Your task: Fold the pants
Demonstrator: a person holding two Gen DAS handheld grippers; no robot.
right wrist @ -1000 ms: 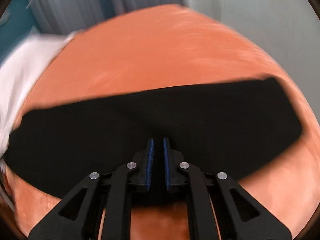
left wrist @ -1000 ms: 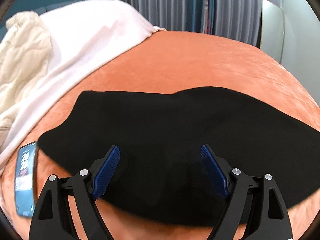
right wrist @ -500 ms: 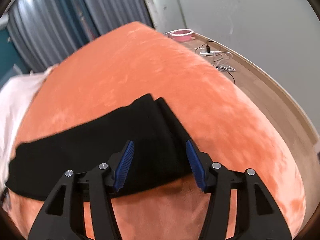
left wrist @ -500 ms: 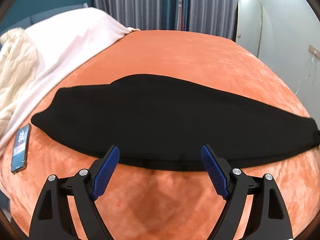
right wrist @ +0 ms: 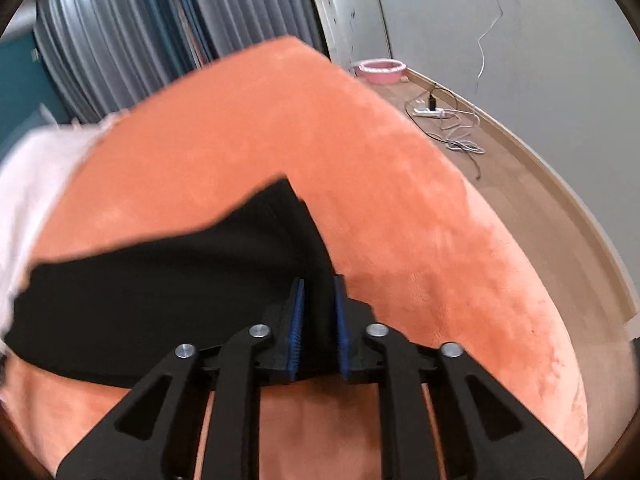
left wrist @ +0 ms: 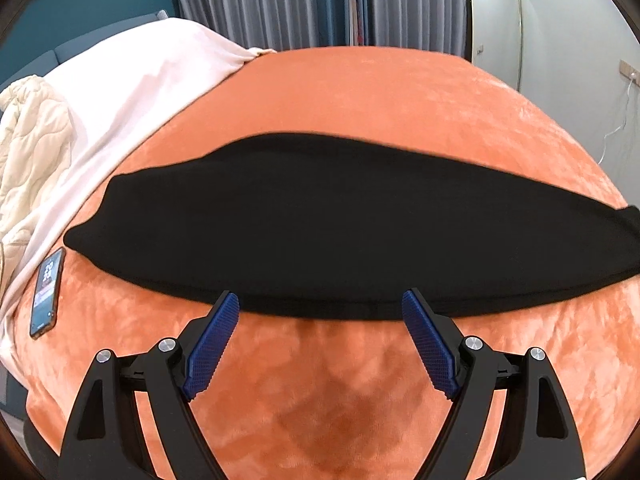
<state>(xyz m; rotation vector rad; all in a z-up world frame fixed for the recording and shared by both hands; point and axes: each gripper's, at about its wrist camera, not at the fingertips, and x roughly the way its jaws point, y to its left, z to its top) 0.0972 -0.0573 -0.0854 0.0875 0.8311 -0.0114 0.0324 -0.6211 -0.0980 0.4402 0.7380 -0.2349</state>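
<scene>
Black pants (left wrist: 320, 220) lie folded lengthwise in a long strip across an orange bed cover (left wrist: 360, 92). My left gripper (left wrist: 320, 295) is open, its blue pads hanging just over the strip's near edge with nothing gripped. In the right wrist view, the right end of the pants (right wrist: 160, 288) runs between my right gripper's pads. The right gripper (right wrist: 319, 282) is closing its jaws on that end, and black fabric fills the narrow gap.
A phone (left wrist: 47, 292) lies on the cover left of the pants, beside a white sheet (left wrist: 132, 92) and a cream quilt (left wrist: 32, 140). The bed's right edge drops to a wooden floor with a power strip (right wrist: 430, 111) and a pink bowl (right wrist: 380, 70).
My left gripper drew back from over the pants to their near edge, still open. My right gripper moved to the pants' right end, opened around it, then closed on the fabric.
</scene>
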